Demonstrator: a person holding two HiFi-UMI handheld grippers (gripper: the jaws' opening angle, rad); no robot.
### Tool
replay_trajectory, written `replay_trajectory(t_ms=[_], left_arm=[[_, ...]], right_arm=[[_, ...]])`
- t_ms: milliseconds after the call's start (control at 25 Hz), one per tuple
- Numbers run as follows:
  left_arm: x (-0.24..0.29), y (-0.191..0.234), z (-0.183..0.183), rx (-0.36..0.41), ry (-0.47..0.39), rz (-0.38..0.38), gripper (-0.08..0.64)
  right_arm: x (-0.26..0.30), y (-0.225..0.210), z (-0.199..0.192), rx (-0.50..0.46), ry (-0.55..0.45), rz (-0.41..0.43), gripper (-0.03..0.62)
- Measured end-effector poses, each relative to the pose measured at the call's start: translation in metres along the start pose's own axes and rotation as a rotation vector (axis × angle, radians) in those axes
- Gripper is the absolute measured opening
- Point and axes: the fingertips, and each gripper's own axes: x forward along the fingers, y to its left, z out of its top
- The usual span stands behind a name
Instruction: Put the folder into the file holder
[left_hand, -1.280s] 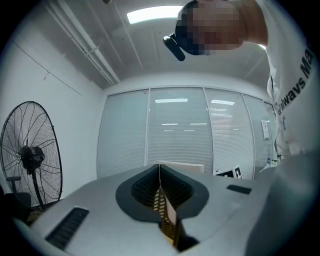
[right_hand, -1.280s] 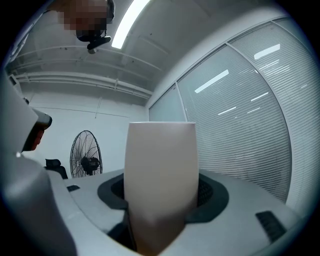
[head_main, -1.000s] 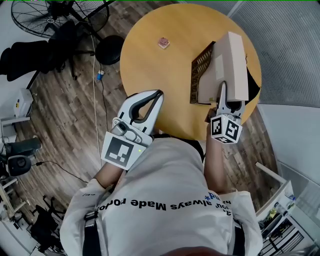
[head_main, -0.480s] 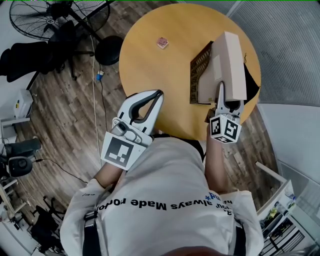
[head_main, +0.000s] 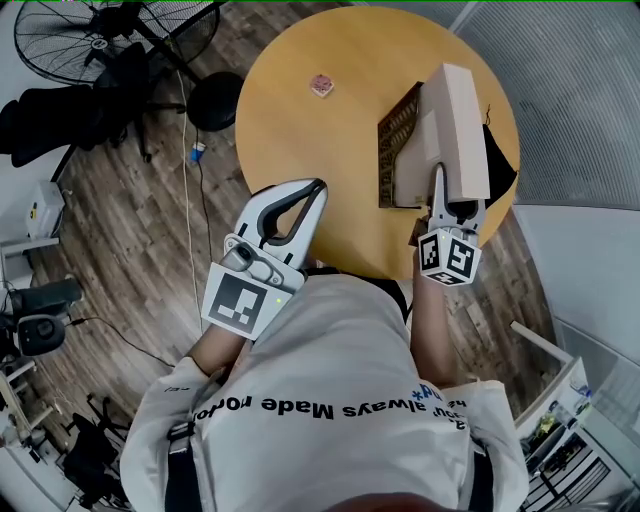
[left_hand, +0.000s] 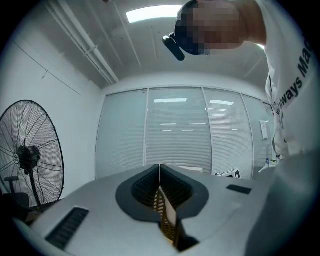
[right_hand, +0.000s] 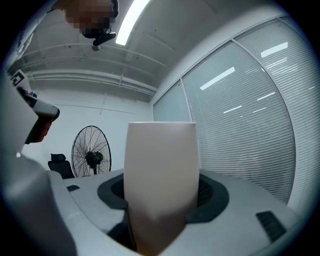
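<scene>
Folder (head_main: 455, 125) stands on edge over the file holder (head_main: 393, 140) on the table (head_main: 300, 110), probably lined up to slide in. Right hand-held gripper (head_main: 441, 190) clamps its near end for steering. Left hand-held gripper (head_main: 305, 200) is clenched and empty, clear of the work.

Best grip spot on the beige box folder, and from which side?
Near end of the beige box folder, approached from the person's side, jaws across its thickness: its two broad faces are flat and parallel. The right tool holds it exactly so.
</scene>
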Motion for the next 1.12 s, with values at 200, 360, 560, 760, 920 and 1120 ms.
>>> replay_trajectory(t_ms=[200,360,560,760,920,1120], left_arm=[[0.001,-0.001,0.001,-0.001,0.000,-0.001,0.025],[0.001,0.002,-0.001,-0.003,0.001,0.001,0.025],[-0.001,0.000,-0.001,0.002,-0.001,-0.001,0.025],[-0.001,-0.001,0.000,-0.001,-0.003,0.002,0.025],[-0.002,0.000,-0.001,-0.002,-0.004,0.006,0.025],[-0.002,0.001,-0.002,-0.005,-0.003,0.007,0.025]], right_arm=[[0.000,0.000,-0.002,-0.002,0.010,0.006,0.293],[0.000,0.003,-0.006,-0.006,0.017,0.011,0.293],[-0.002,0.003,-0.009,-0.006,0.024,0.014,0.293],[-0.002,0.003,-0.010,-0.009,0.037,0.016,0.291],[-0.002,0.003,-0.014,-0.010,0.050,0.018,0.293],[0.000,0.004,-0.017,-0.013,0.065,0.018,0.293]])
